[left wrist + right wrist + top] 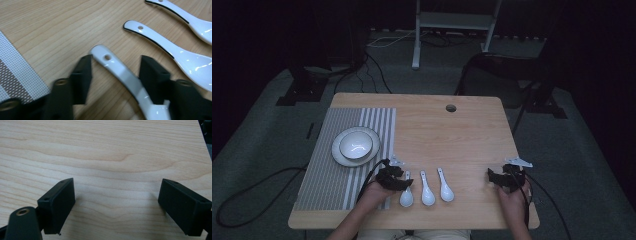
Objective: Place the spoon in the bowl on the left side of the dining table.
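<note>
While your left gripper [113, 75] straddles the nearest spoon's [120, 72] handle, pads not yet pressing, your right gripper [116, 205] rests spread wide over bare table [105, 150]

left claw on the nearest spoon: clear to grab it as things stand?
Probably yes. In the left gripper view the left claw already straddles the handle of the leftmost spoon, one jaw on each side, with bare table around it. The pads do not yet press on it. The middle spoon lies apart.

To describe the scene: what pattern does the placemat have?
Grey and white stripes on the placemat, clearest in the high view.
</note>
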